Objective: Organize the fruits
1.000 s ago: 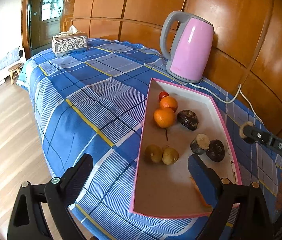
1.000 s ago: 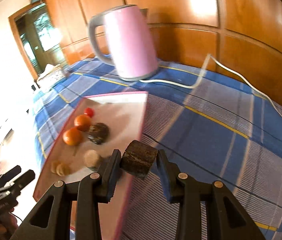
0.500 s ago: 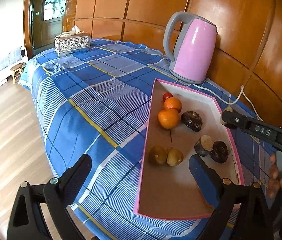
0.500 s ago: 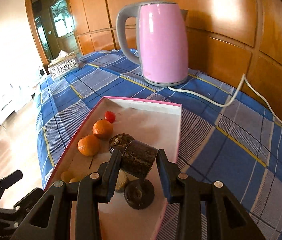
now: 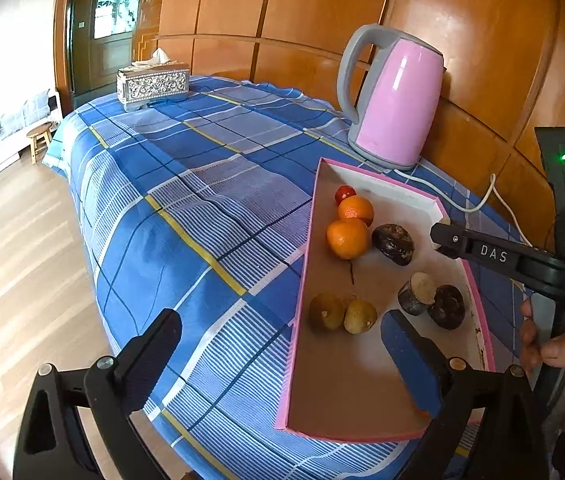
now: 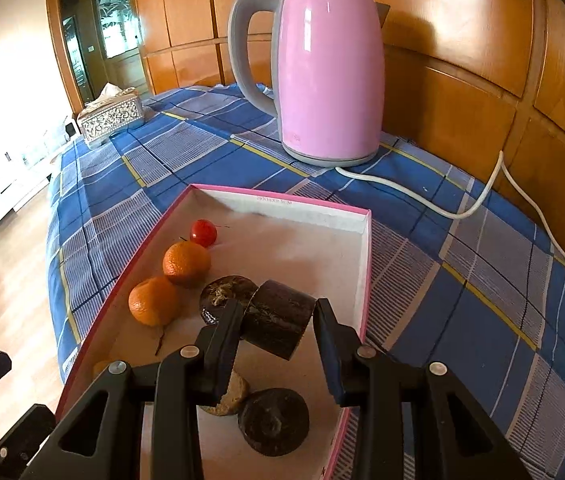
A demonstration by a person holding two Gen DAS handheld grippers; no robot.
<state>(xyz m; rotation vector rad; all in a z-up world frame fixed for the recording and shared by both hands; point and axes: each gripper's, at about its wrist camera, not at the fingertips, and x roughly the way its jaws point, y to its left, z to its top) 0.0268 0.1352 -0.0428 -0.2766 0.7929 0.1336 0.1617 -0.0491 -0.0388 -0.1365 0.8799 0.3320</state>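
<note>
The right hand-held gripper (image 6: pixel 276 330) is clamped on a dark, stubby chunk of fruit (image 6: pixel 278 322), a short cylinder with a rough purple-brown skin, held by its curved sides above the inner part of the pink-rimmed tray (image 6: pixel 365 264). The chunk hangs over the tray floor, just beside a similar dark piece (image 6: pixel 224 294) that lies toward the kettle from it; whether the two touch cannot be told. Judging by its look, the chunk is firm and fairly light, stiff enough to take a squeeze, though the round side could roll or twist between flat pads, so a hold across the middle of the barrel seems the safest. Nearer the camera than the held chunk lie a pale-faced piece (image 6: pixel 230 396) and another dark round piece (image 6: pixel 274 420), close together. Farther out, along the tray's left wall, sit two oranges (image 6: pixel 154 300) (image 6: pixel 186 262) and, closest to the kettle, a small red fruit (image 6: pixel 203 233). The left hand-held gripper (image 5: pixel 278 356) hangs with its fingers spread wide and nothing between them, at the tray's near end, close to two small yellow-green fruits (image 5: pixel 325 312) (image 5: pixel 359 316). Beyond the tray, the pink kettle (image 6: pixel 322 72) stands on the blue checked cloth of the counter (image 6: pixel 482 280), its white cord (image 6: pixel 422 200) trailing to the right, and a silver tissue box (image 6: pixel 110 118) sits well apart from the kettle at the counter's far left.
</note>
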